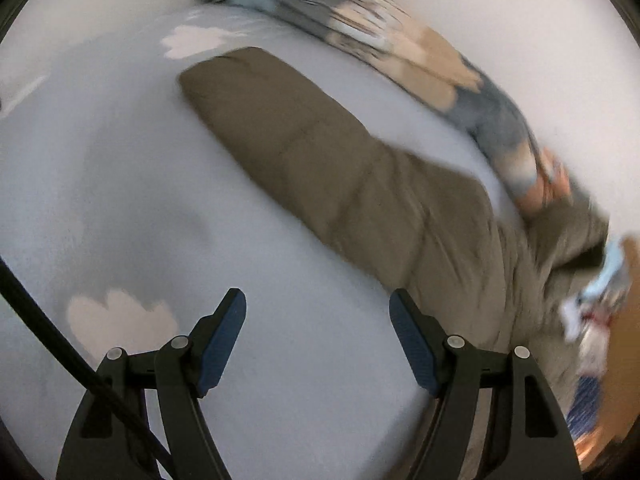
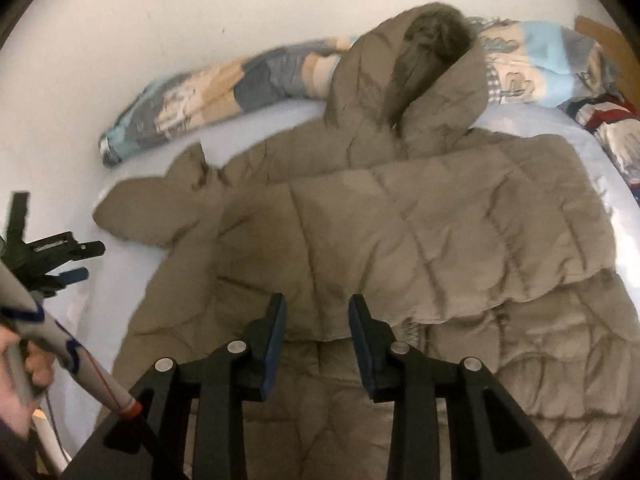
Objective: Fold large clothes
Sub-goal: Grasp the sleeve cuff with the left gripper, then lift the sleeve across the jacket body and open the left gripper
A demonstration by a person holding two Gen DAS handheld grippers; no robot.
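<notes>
The bed (image 2: 132,264), under a pale sheet with cloud shapes, fills both views, and I have the big olive padded coat (image 2: 400,240) spread across it with the hood (image 2: 416,88) towards the wall. A rolled patterned blanket (image 2: 192,108) runs along the wall behind the coat.

In my right wrist view one sleeve (image 2: 460,248) already lies folded over the chest. The other sleeve (image 1: 320,160) stretches out flat on the sheet, its long axis running from the shoulder away to a cuff at the far end, up and to the left in the left wrist view.

My left gripper (image 1: 318,344) is the nearer one to that sleeve. It hovers over bare sheet just beside the sleeve's near edge, which lies ahead and to its right. The fingers are spread wide with nothing between them. My right gripper (image 2: 318,344) hangs above the coat's front, close to the zip line, its fingers parted by a narrower gap and also holding nothing.

I judge the next move belongs to the left: swing right onto the sleeve, pinch it, and carry it across the chest.
</notes>
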